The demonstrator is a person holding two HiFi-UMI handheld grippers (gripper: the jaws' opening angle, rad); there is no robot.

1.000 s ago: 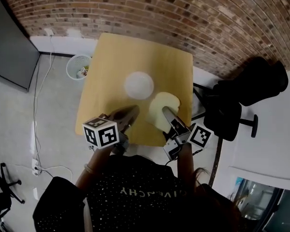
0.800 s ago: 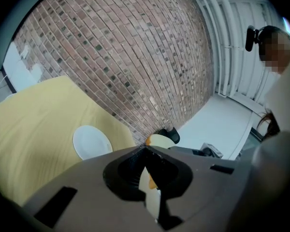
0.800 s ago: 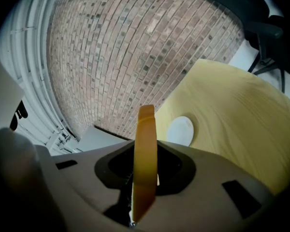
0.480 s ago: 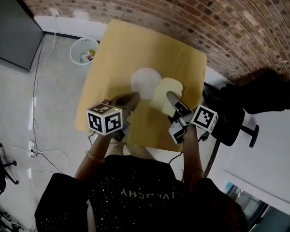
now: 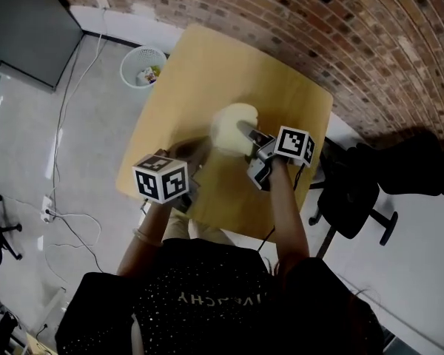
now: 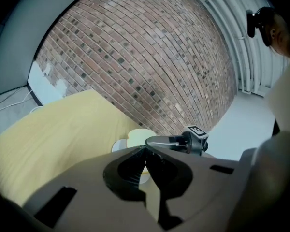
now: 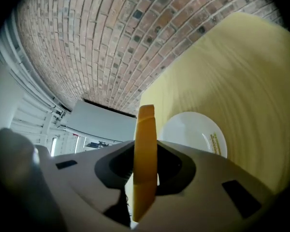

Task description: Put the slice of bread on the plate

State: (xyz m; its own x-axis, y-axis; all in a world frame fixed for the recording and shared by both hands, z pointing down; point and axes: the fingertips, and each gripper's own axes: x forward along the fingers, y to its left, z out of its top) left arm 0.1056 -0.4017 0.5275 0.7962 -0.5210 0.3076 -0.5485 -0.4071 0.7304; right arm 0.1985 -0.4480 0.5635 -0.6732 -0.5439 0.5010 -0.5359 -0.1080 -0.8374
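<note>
A pale bread slice (image 5: 231,126) hangs over the middle of the yellow table (image 5: 207,65), with my right gripper (image 5: 243,130) shut on its near edge. In the right gripper view the bread slice (image 7: 146,149) stands edge-on between the jaws. The white plate (image 7: 195,129) lies on the table just beyond and to the right of it. In the head view the bread hides the plate. My left gripper (image 5: 197,151) hovers left of the bread, shut with nothing in it. From the left gripper view I see the bread slice (image 6: 137,137), a sliver of plate (image 6: 117,145) and the right gripper (image 6: 152,140).
A brick wall (image 5: 318,21) runs behind the table. A white wire waste basket (image 5: 143,66) stands on the floor at the table's far left corner. A black office chair (image 5: 355,198) is close to the right edge. A dark panel (image 5: 22,21) leans at far left.
My right gripper has carried the bread forward and to the left, from beside the plate to over it. The left gripper has moved slightly forward and stays shut.
</note>
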